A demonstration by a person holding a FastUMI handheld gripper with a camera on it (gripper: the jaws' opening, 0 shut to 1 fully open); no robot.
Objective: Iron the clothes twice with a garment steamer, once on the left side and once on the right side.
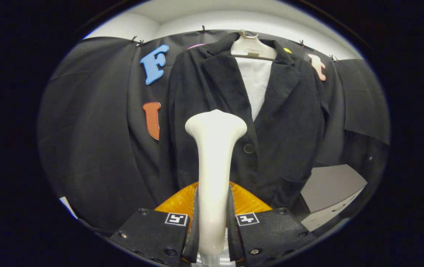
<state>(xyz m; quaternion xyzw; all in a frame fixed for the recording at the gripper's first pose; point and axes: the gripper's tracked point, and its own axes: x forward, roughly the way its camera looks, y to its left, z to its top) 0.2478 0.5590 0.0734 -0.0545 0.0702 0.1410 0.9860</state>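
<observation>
Claw [213, 222] is clenched on the steamer [214, 167], both fingers pressing its white handle from either side, w/ the wide head up top and pointing at the jacket [212, 111]. Jacket hangs just beyond the head on a hanger [250, 46], against the booth's black cloth; white lining shows between the lapels, one button [249, 148] just right of the head. Can't tell if head touches the fabric yet.

Handling, my guess: steamer is hard, smooth plastic, so prob. a bit slippery and top-heavy w/ the head so far above the grip. Hold is low on the handle, which looks right for reach but lets it wobble. Jacket is soft and hangs free, so it'll swing or bunch if pushed hard; light contact, long strokes. A grey box [330, 193] sits low to the right, near the hem.
</observation>
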